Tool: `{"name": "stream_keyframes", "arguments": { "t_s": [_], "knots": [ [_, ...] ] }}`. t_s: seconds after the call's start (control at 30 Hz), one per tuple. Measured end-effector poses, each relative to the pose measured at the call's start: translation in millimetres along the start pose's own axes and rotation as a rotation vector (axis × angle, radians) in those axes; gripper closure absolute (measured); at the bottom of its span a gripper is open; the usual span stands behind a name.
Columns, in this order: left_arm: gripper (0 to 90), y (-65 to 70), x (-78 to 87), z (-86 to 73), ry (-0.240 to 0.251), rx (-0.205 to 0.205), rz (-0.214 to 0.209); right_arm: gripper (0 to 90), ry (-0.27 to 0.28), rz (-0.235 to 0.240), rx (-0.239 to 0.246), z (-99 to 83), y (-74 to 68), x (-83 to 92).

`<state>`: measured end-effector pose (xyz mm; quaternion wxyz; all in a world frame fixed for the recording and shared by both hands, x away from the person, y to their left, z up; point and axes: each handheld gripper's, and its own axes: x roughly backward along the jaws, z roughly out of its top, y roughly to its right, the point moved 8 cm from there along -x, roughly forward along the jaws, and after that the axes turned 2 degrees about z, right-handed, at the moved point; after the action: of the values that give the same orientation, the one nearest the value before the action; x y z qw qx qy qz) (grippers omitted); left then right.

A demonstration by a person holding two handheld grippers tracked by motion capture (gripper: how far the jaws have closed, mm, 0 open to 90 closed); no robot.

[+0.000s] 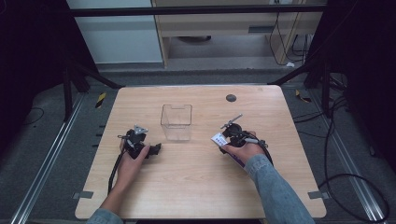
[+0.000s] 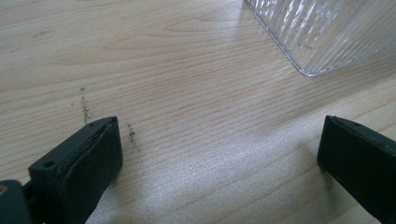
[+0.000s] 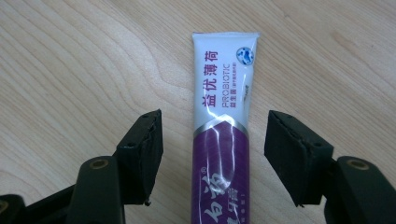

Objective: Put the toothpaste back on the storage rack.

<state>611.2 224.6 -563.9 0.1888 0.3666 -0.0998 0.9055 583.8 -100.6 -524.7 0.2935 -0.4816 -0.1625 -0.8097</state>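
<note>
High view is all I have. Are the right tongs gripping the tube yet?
Observer: No. The right tongs straddle the tube, with a gap showing on both sides.
Operator: Which end of the tube points away from them?
Observer: The flat white crimped end; the purple part lies between the pads.
Operator: And the left tongs?
Observer: The left tongs stand wide open over bare table, nothing between them; a corner of the clear box lies ahead.
</note>
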Motion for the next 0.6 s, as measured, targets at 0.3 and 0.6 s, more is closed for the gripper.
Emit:
{"name": "stream_keyframes", "arguments": {
  "t_s": [0.3, 0.6],
  "knots": [
    [0.0, 0.1, 0.0, 0.0, 0.000, 0.000, 0.000, 28.1, -0.018, 0.000, -0.034, -3.9, 7.3, -6.3],
    [0.0, 0.0, 0.1, 0.0, 0.000, -0.001, 0.000, 27.0, -0.041, 0.012, -0.025, -5.2, 5.9, -13.9]
  ]
}}
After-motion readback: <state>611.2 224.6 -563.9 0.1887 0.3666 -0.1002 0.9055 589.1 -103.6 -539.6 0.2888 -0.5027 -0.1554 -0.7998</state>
